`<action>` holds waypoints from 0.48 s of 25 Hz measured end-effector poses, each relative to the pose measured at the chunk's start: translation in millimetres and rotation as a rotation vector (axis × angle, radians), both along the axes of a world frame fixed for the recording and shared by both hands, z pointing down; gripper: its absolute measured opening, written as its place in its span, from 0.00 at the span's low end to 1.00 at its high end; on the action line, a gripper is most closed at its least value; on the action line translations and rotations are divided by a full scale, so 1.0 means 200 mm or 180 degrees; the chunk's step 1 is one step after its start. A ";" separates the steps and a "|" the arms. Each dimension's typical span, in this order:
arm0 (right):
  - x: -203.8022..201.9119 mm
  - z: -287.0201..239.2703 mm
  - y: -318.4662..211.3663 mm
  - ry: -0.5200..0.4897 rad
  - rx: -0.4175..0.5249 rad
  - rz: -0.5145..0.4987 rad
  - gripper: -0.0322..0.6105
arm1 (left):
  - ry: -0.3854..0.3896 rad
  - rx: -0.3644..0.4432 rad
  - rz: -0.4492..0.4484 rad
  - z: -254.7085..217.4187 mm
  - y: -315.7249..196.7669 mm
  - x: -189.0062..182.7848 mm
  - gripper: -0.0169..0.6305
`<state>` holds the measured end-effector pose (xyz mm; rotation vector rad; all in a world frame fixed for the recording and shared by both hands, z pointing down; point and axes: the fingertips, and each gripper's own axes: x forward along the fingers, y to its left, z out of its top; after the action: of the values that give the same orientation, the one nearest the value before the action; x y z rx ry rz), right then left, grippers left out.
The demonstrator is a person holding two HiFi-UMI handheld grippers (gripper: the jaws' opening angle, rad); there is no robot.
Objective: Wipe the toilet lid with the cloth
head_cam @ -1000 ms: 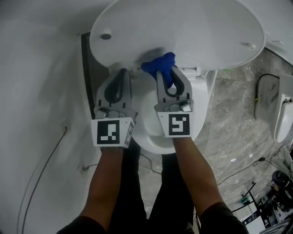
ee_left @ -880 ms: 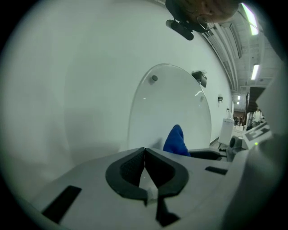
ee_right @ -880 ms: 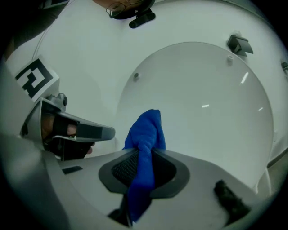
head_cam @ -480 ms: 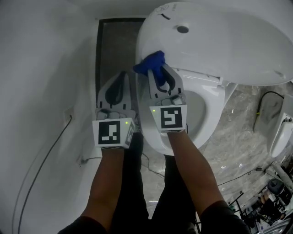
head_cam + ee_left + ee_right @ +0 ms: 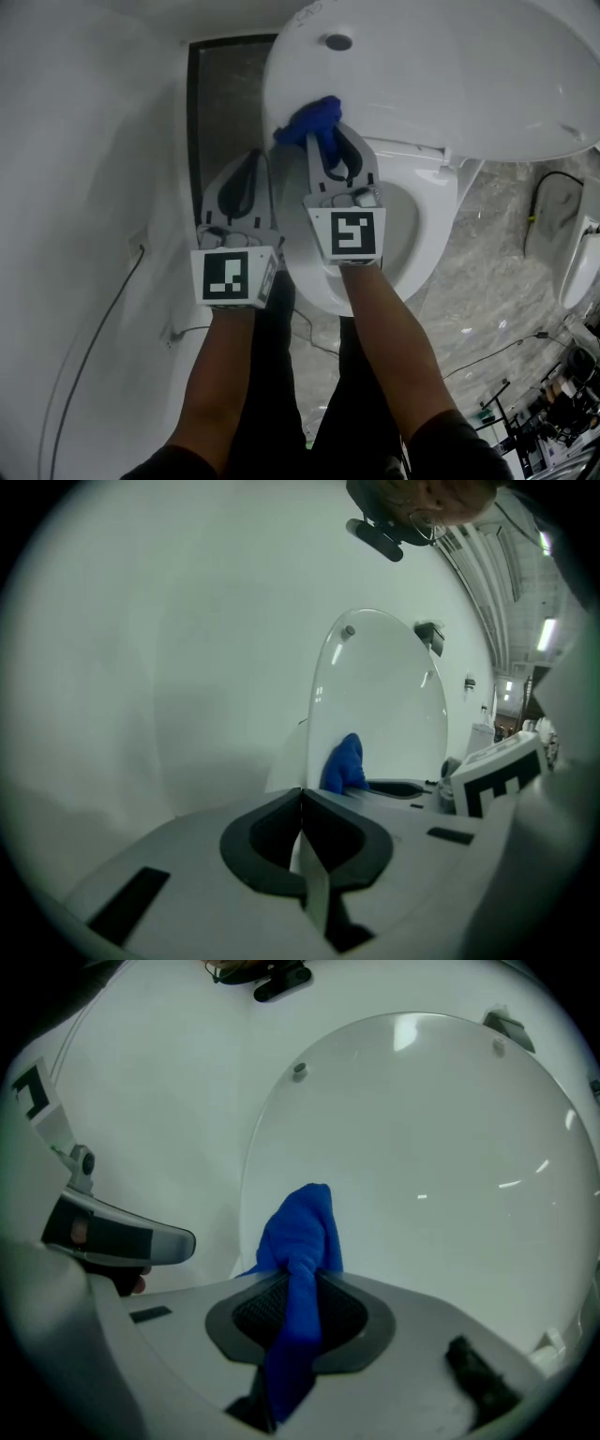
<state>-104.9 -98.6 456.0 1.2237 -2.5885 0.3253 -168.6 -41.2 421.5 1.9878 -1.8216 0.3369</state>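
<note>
The white toilet lid (image 5: 441,80) stands raised, its inner face toward me, also the big oval toilet lid (image 5: 422,1157) in the right gripper view. My right gripper (image 5: 323,141) is shut on a blue cloth (image 5: 309,120), whose bunched end presses against the lid's lower left edge. The same blue cloth (image 5: 300,1241) sticks out from between the jaws and hangs down behind them. My left gripper (image 5: 251,161) is shut with nothing in it, left of the bowl and apart from the lid. From the left gripper view the blue cloth (image 5: 343,764) shows against the lid (image 5: 384,696).
Below the lid lie the seat and the bowl (image 5: 427,234). A curved white wall (image 5: 84,187) closes in the left side, with a thin cable (image 5: 94,328) on it. A dark strip of floor (image 5: 220,103) runs beside the toilet. Marbled floor (image 5: 506,272) with cables lies to the right.
Both grippers have moved left and down along the lid. The cloth has gone from the lid's lower middle to its lower left edge. The left gripper stays shut and empty.
</note>
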 end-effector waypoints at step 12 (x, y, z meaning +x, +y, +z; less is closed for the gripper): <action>0.46 0.01 -0.15 0.0075 -0.0032 0.0552 0.16 | -0.0020 -0.0005 0.0385 0.03 -0.17 0.32 0.05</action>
<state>-12.7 -127.9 457.4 1.4431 -2.4632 0.3546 -104.5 -74.5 428.1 2.1031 -1.7079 0.3811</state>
